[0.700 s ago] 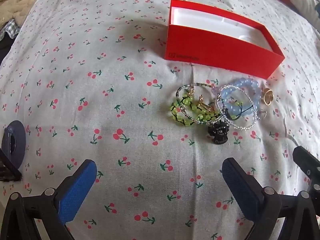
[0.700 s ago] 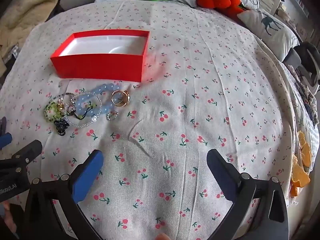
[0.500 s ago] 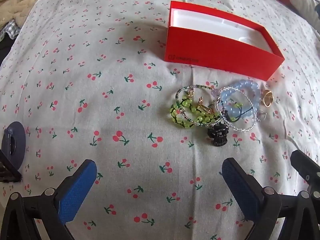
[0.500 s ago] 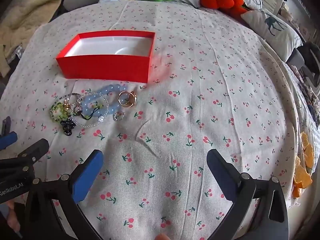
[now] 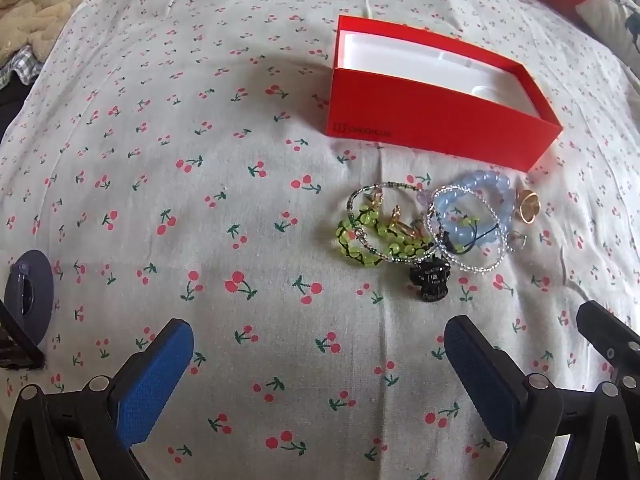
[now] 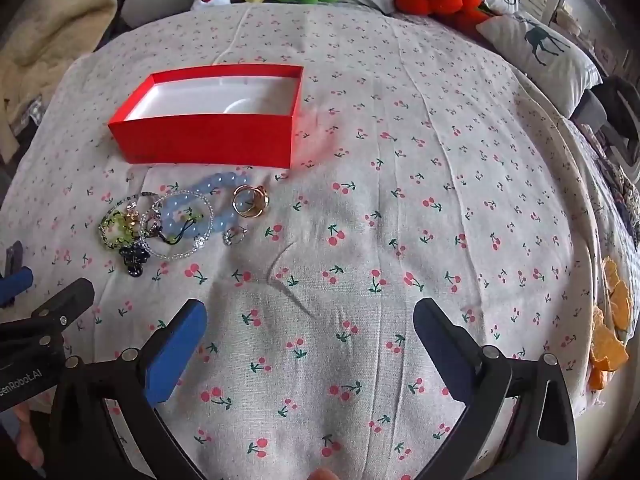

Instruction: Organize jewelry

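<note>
The left gripper point(image 5: 318, 364) hangs over the cherry-print bedspread point(image 5: 200, 200) with its blue fingers spread wide and nothing between them; the jewelry lies ahead of it and off to its right, so its right finger is the closer one. The right gripper point(image 6: 310, 342) is just as wide open and empty, and the same pile sits ahead and well to its left, farther off, so the left hand looks the nearer for a first pick. Taking the red box point(image 5: 440, 128) as landmark, the whole cluster lies just in front of its near long wall, strung out roughly parallel to that wall. From left to right: a green bead bracelet point(image 5: 362, 240) tangled with a thin dark beaded one and some small gold pieces, a black hair claw point(image 5: 430, 278) on the side away from the box, a clear bead bracelet point(image 5: 468, 228) overlapping a chunky pale-blue bead bracelet point(image 5: 490, 192), then a gold ring point(image 5: 529, 205) lying apart and a small silver ring point(image 6: 234, 235) beside it. The box is open, white inside, and looks empty.
</note>
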{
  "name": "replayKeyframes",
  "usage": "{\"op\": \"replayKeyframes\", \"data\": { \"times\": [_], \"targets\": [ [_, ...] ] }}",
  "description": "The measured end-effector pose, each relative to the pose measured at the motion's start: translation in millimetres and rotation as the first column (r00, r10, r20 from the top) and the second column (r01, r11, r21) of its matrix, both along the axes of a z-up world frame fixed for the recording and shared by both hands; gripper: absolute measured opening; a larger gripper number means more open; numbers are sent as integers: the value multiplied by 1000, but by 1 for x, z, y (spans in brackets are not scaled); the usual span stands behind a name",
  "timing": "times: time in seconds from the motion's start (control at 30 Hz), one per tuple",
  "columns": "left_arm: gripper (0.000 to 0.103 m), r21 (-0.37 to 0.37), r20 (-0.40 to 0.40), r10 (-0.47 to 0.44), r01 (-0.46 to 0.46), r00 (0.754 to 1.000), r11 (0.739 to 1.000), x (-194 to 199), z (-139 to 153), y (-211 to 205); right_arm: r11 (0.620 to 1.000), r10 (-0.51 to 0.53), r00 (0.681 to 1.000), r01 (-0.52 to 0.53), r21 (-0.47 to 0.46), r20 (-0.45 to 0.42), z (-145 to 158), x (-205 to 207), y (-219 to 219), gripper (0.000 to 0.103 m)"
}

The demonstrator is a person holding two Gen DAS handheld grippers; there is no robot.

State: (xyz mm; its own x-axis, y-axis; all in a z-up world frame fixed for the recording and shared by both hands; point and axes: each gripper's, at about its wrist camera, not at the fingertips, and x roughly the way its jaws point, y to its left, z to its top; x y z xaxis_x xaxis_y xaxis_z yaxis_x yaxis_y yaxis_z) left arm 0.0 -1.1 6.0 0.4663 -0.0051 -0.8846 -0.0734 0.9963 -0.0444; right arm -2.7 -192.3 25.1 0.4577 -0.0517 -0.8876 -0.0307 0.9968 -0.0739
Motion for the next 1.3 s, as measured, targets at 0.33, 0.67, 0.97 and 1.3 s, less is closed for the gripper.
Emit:
{"op": "replayKeyframes", "data": {
  "times": [0.33, 0.67, 0.97, 1.3],
  "targets": [
    [103, 0, 13, 0, 0, 1000, 1000, 0, 3, 2, 1000, -3, 1000, 3, 5, -6, -2, 1, 0, 103],
    [103, 6, 20, 4, -5, 1000, 1000, 0, 5, 1, 1000, -4, 1000, 4, 5, -8, -2, 2, -2, 103],
    [103, 12, 16, 1, -1, 1000, 1000, 0, 3, 2, 1000, -5, 1000, 5, 7, -7, -2, 1, -3, 103],
    [103, 16, 17, -2, 2, 1000, 1000, -1, 2, 0, 1000, -3, 1000, 3, 5, -8, -3, 2, -2, 103]
  ]
}}
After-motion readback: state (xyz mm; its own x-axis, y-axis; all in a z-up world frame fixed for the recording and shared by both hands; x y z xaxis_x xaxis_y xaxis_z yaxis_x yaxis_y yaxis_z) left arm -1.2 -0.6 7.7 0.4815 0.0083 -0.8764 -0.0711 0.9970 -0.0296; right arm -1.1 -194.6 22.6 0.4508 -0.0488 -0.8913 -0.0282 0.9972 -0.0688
